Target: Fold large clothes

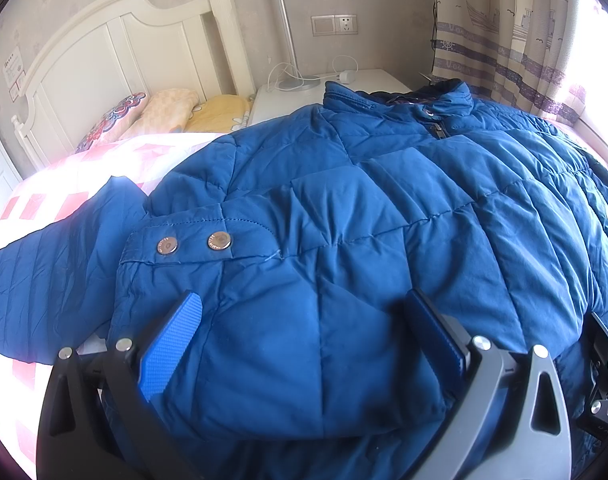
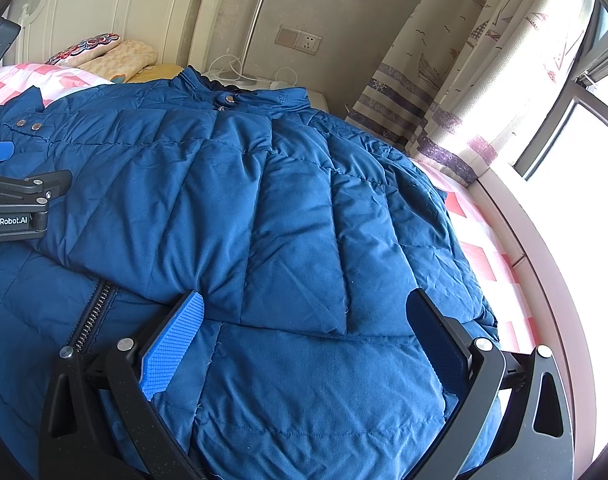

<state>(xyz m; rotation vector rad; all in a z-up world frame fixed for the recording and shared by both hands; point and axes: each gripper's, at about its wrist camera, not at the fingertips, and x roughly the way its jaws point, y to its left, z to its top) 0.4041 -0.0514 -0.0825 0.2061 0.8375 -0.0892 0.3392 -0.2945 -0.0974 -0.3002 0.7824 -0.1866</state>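
Note:
A large blue quilted jacket [image 1: 343, 200] lies front up across the bed, collar [image 1: 399, 100] toward the nightstand. A sleeve with two metal snaps on its cuff [image 1: 192, 244] is folded over the body. My left gripper [image 1: 304, 300] is open wide, its blue pads on either side of a puffy bulge of that sleeve. In the right wrist view, the jacket [image 2: 264, 200] fills the frame with an open zipper edge [image 2: 92, 312] at lower left. My right gripper [image 2: 304, 300] is also open wide, straddling the padded fabric near the jacket's right side. The left gripper's body [image 2: 16, 200] shows at the left edge.
The bed has a pink and white checked sheet [image 1: 64, 196], pillows [image 1: 168, 114] and a white headboard [image 1: 104, 48]. Behind the collar, a white nightstand [image 1: 367, 80] carries a lamp [image 1: 288, 40] and cables. Curtain [image 2: 463, 80] and window [image 2: 575, 152] stand on the right.

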